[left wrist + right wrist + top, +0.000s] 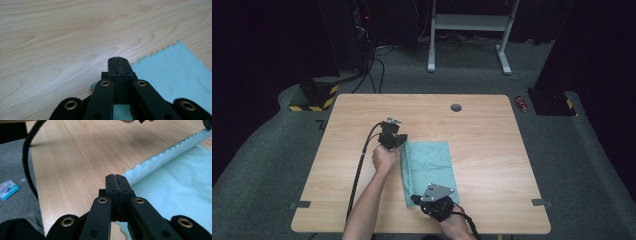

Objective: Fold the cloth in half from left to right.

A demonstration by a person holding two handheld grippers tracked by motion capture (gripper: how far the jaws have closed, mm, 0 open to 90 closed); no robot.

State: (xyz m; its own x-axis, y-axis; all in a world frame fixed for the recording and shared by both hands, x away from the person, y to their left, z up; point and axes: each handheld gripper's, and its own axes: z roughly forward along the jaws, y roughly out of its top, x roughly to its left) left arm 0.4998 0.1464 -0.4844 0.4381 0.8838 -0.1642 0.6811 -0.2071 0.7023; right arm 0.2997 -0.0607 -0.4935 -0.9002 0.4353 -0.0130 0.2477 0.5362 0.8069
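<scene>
Lying folded on the table (492, 150), the teal cloth (429, 165) is pinched by both closed claws (404, 141) (414, 199).

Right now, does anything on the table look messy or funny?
Not really. The teal cloth lies flat and folded on the wooden table, with one zigzag edge doubled over along its left side. The left gripper and right gripper pinch that edge at its corners.
</scene>
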